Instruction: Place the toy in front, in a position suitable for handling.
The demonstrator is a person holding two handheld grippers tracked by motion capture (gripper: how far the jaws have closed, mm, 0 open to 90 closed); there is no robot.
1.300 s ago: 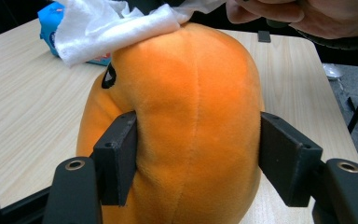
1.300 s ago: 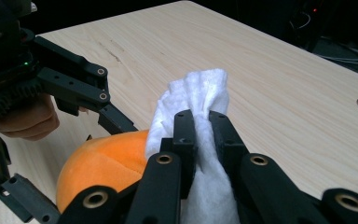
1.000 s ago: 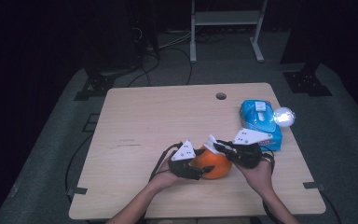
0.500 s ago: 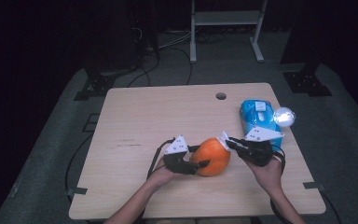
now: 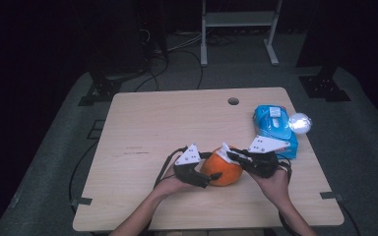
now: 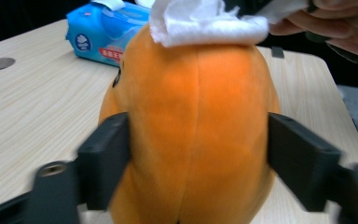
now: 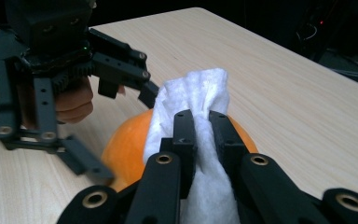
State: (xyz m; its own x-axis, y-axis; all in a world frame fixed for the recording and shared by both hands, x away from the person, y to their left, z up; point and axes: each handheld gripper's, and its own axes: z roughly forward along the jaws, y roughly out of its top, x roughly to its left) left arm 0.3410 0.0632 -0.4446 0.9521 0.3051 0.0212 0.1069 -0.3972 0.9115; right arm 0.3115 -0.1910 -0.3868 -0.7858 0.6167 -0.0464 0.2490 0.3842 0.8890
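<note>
An orange plush toy [image 5: 221,169] lies near the table's front edge. My left gripper [image 5: 207,173] comes at it from the left. Its jaws have just been opening and stand wide, one on each side of the toy [image 6: 191,130]; they look slack on it. My right gripper [image 5: 234,156] reaches in from the right and is shut on a white wipe [image 7: 196,93], which rests on the toy's top [image 7: 121,149]. The wipe [image 6: 205,21] drapes over the upper end of the toy. In the right gripper view the left gripper [image 7: 121,135] straddles the toy.
A blue pack of wipes [image 5: 274,125] lies at the table's right side, with a bright round light [image 5: 299,123] just beyond it. A cable hole [image 5: 233,101] sits at the back of the wooden table [image 5: 177,123]. A metal stand's legs rise on the floor behind.
The left gripper's jaws have spread apart around the orange toy. Both hands and the toy have stayed in about the same place.
</note>
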